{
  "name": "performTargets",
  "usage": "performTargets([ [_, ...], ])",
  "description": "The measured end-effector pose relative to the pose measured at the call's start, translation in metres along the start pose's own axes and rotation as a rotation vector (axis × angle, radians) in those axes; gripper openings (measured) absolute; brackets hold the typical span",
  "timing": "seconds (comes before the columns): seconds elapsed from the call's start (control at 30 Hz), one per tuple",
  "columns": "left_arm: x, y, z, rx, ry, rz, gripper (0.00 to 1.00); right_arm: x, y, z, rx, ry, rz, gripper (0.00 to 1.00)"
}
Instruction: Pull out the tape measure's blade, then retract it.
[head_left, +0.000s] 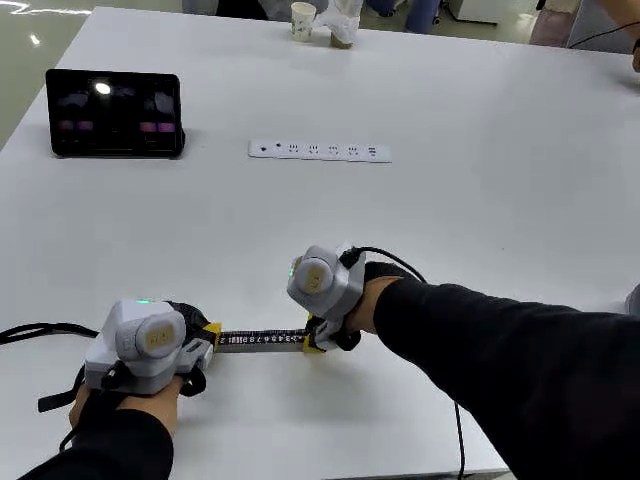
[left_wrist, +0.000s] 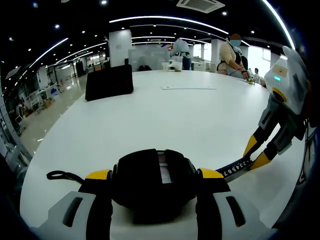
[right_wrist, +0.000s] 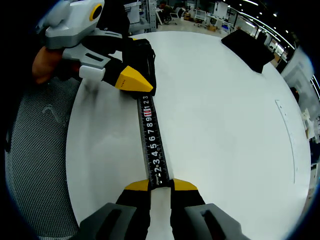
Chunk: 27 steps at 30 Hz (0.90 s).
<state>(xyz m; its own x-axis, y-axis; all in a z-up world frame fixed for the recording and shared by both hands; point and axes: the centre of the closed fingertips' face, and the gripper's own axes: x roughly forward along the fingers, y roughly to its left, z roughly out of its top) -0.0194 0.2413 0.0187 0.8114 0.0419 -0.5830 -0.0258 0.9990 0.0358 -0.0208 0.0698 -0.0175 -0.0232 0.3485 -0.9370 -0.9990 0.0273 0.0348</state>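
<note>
The left gripper (head_left: 205, 340) clamps the black tape measure case (left_wrist: 155, 175) on the white table (head_left: 450, 180). The right gripper (right_wrist: 161, 185) pinches the end of the numbered blade (right_wrist: 150, 135) — drawn out, it lies flat between the two.

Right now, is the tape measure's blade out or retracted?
Out, partly. The numbered blade stretches from the tape measure case, held in the left gripper, to the right gripper, which is shut on its end.
</note>
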Motion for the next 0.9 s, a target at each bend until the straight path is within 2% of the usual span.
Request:
performTargets([
  [0.9,0.0,0.0,-0.0001,-0.001,0.002,-0.002,0.63,0.0035,0.0017,0.0094,0.004,-0.007,0.005,0.11],
])
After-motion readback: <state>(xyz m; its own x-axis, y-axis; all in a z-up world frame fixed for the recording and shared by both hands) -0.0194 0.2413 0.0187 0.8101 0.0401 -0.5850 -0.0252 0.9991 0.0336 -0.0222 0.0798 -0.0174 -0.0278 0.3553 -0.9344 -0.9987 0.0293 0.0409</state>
